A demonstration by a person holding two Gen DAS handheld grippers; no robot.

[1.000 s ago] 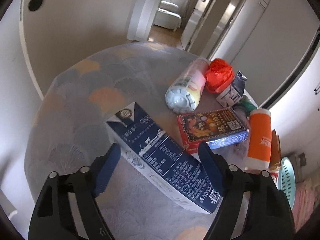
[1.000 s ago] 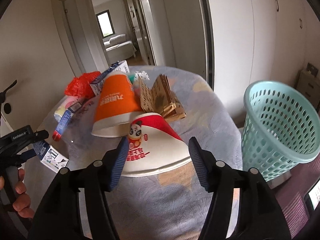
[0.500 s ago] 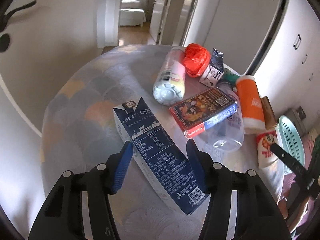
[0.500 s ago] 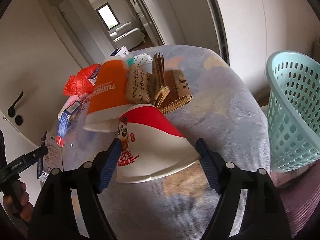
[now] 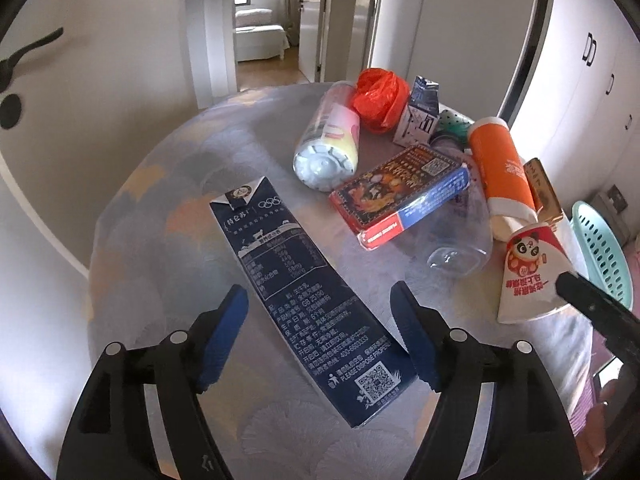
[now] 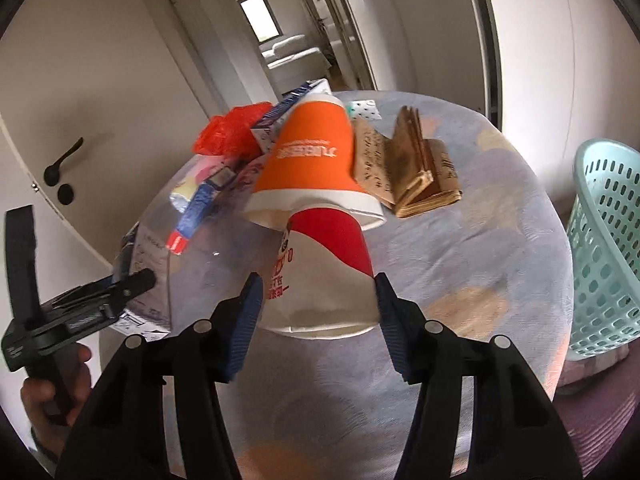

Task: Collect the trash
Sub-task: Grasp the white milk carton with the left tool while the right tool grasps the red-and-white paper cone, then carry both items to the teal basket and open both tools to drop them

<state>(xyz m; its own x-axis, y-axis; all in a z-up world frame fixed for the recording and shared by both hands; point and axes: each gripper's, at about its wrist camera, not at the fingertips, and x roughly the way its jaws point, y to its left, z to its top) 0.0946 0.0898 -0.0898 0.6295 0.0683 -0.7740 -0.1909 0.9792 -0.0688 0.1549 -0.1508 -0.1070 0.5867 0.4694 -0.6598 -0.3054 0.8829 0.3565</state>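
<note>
A dark blue milk carton (image 5: 296, 264) lies flat on the round table (image 5: 168, 200). My left gripper (image 5: 320, 304) straddles the carton; its jaws are opening and a gap shows on each side. A red and white paper cup (image 6: 332, 248) lies on its side near the table edge, rim toward me. My right gripper (image 6: 318, 284) is closing on it, with the pads against both sides near the rim. One right finger (image 5: 580, 296) shows beside the paper cup (image 5: 528, 276) in the left wrist view. A teal basket (image 6: 600, 260) stands on the floor to the right of the table.
Behind the cup lie an orange cup (image 6: 316, 160) and folded brown paper (image 6: 412, 172). Further along the table are a red-and-blue box (image 5: 400, 192), a clear plastic container (image 5: 460, 240), a pale bottle (image 5: 328, 140), a red plastic bag (image 5: 378, 100) and a small carton (image 5: 420, 116).
The left gripper rolled; its jaws narrowed on the blue carton, then widened again. The right gripper moved forward onto the red and white cup and its jaws narrowed around it.
</note>
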